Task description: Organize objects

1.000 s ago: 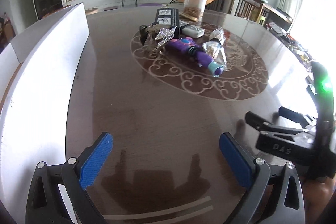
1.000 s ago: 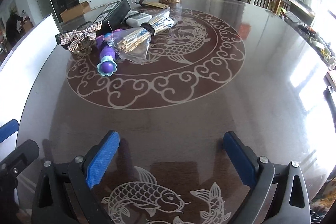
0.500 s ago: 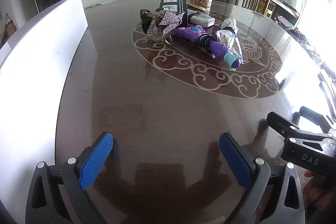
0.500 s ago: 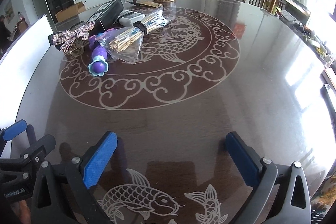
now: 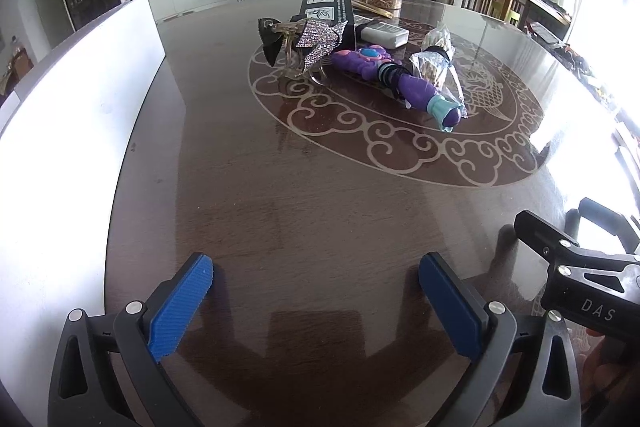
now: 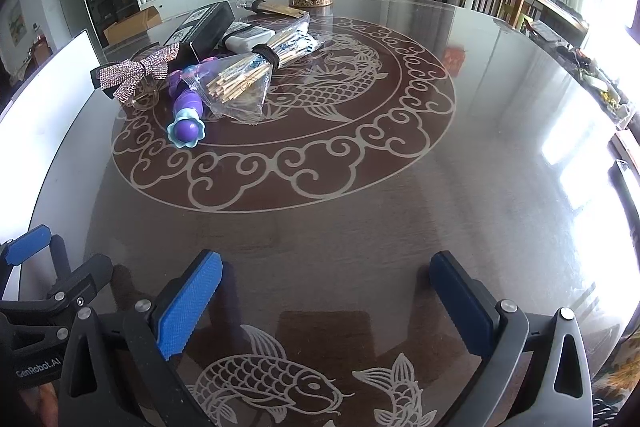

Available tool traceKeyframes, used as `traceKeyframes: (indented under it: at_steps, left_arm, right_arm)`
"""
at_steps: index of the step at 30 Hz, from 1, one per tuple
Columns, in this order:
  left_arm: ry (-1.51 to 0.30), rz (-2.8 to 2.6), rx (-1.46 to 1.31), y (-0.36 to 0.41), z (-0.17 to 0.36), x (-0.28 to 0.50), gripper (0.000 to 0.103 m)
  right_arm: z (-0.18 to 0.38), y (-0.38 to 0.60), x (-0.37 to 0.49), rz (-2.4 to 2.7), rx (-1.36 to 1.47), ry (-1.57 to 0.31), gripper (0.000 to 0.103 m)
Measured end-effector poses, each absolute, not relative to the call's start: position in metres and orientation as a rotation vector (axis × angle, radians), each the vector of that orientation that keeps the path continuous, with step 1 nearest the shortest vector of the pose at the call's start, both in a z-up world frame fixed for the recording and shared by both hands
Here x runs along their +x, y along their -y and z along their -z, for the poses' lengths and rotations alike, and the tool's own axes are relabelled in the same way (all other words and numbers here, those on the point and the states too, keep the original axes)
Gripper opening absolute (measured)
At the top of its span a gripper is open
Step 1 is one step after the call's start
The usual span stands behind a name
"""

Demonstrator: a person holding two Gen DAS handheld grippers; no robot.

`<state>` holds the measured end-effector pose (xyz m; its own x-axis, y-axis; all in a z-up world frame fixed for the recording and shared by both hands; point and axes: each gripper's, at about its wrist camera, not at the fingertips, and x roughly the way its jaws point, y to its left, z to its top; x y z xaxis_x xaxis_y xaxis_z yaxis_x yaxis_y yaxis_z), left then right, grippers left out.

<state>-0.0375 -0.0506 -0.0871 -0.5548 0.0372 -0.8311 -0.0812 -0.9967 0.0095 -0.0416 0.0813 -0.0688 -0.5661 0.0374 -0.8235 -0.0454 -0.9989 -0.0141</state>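
Left gripper (image 5: 316, 301): jaws wide apart, empty — near table's (image 5: 320, 207) front edge.
Right gripper (image 6: 326, 301): likewise spread, empty.
Purple plastic toy wand (image 5: 400, 83): well ahead — table centre.

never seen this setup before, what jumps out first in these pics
A huddle of clutter sits on the dark round table: a purple toy wand, a rhinestone bow and a bagged bundle of sticks. Near the camera, the right gripper and left gripper hang open.

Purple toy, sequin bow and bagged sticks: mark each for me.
purple toy (image 6: 187, 103), right wrist view, on its purple handle.
sequin bow (image 6: 138, 71), right wrist view, on its centre knot.
bagged sticks (image 6: 240, 83), right wrist view, on the stick bundle.
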Motion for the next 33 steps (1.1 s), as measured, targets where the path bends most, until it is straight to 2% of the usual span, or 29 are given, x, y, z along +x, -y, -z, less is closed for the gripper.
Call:
traceKeyframes:
  at_steps: [20,22,25,28,29,31,32,33]
  left_arm:
    - [-0.073,-2.711,-1.431,0.055,0.088,-0.050,0.103]
    - [-0.073,-2.711,-1.431,0.055,0.088,-0.050,0.103]
    - [-0.072,-2.711,-1.431,0.055,0.088,-0.050,0.103]
    - [-0.073,-2.712,-1.432,0.055,0.088,-0.050,0.103]
    - [-0.074,-2.713,-1.432,0.054,0.088,-0.050,0.103]
    - [-0.073,-2.714,-1.432,0.054,0.087,-0.050,0.103]
    - [-0.073,-2.714,-1.432,0.054,0.087,-0.050,0.103]
    - [-0.073,-2.714,-1.432,0.054,0.087,-0.050,0.103]
  right_arm:
    - [0.069,-0.081,-0.044,-2.736,-1.460,-0.015,0.103]
    - [0.066,-0.084,-0.048,-2.741,-1.513,-0.045,0.103]
    - [0.057,-0.085,-0.060,-2.837,-1.573,-0.185,0.103]
    - [0.043,-0.068,-0.086,-2.918,-1.599,-0.123,0.101]
    - [0.041,-0.063,-0.092,-2.939,-1.604,-0.110,0.098]
    - [0.038,-0.046,-0.114,-2.962,-1.659,-0.067,0.085]
    - [0.039,-0.036,-0.126,-2.963,-1.711,-0.054,0.074]
    - [0.041,-0.028,-0.135,-2.964,-1.757,-0.051,0.067]
